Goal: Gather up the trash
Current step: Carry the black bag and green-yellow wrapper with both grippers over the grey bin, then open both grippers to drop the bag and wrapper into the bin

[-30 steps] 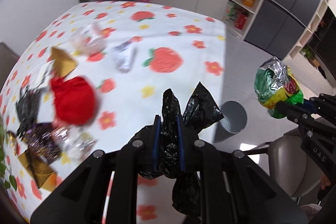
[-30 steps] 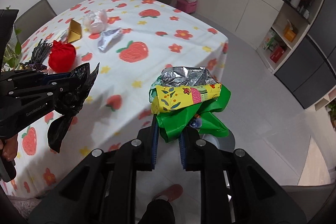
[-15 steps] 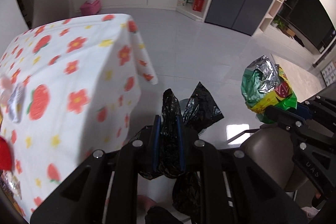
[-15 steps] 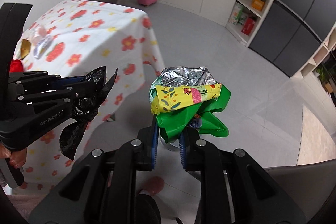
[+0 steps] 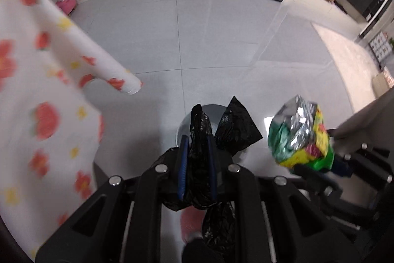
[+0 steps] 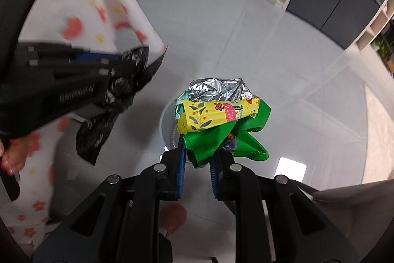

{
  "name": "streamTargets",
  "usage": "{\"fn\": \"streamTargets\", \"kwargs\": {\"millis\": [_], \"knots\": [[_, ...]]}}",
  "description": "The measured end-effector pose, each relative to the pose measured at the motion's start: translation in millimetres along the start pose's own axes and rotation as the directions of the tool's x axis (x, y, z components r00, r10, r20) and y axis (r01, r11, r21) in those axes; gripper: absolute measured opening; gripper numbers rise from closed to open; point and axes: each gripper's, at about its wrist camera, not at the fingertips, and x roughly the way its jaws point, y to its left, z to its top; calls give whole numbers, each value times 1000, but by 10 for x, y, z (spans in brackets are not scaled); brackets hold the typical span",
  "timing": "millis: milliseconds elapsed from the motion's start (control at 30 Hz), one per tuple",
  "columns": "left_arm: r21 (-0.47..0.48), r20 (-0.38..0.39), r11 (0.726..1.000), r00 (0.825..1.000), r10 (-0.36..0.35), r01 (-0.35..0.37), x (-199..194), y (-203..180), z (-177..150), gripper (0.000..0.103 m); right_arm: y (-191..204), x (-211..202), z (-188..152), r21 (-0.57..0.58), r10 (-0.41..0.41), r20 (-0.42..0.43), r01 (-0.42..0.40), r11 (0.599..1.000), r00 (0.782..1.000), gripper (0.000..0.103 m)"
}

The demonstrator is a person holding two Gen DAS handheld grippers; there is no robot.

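Note:
My left gripper (image 5: 197,139) is shut on a crumpled black plastic bag (image 5: 200,130), which also shows in the right wrist view (image 6: 115,100). My right gripper (image 6: 197,139) is shut on a green, yellow and silver foil snack wrapper (image 6: 216,115), which shows at the right of the left wrist view (image 5: 300,134). A grey round trash bin (image 5: 183,125) stands on the floor right beneath both grippers; its rim shows behind the wrapper in the right wrist view (image 6: 166,120). Both pieces of trash hang over the bin.
The table with a white strawberry-print cloth (image 5: 37,90) hangs at the left, its corner close to the bin. A grey chair (image 6: 344,191) is at the right. A foot in a pink slipper (image 6: 172,216) is below. Grey tiled floor (image 5: 197,41) stretches ahead to cabinets.
Both grippers have swung away from the tabletop to the right and down. They now hang over the bin on the floor, each holding its trash.

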Motion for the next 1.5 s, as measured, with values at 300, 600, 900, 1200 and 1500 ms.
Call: {"fn": "streamTargets", "kwargs": {"millis": [300, 600, 900, 1200, 1500], "knots": [[45, -37, 995, 995, 96, -95, 1317, 7, -166, 16, -143, 1427, -199, 55, 18, -30, -16, 998, 999, 19], [61, -72, 994, 993, 97, -92, 1677, -105, -354, 16, -339, 1651, -358, 109, -32, -14, 34, 994, 999, 45], [78, -72, 992, 991, 108, -103, 1868, -271, -280, 44, -553, 1519, -460, 185, -85, -15, 87, 979, 996, 45], [114, -56, 989, 994, 97, -90, 1562, -376, -233, 69, -745, 1298, -356, 234, -116, -20, 118, 965, 993, 45], [100, -50, 989, 993, 110, -105, 737, -364, -154, 69, -730, 546, -153, 245, -141, -22, 142, 959, 990, 45]]}}
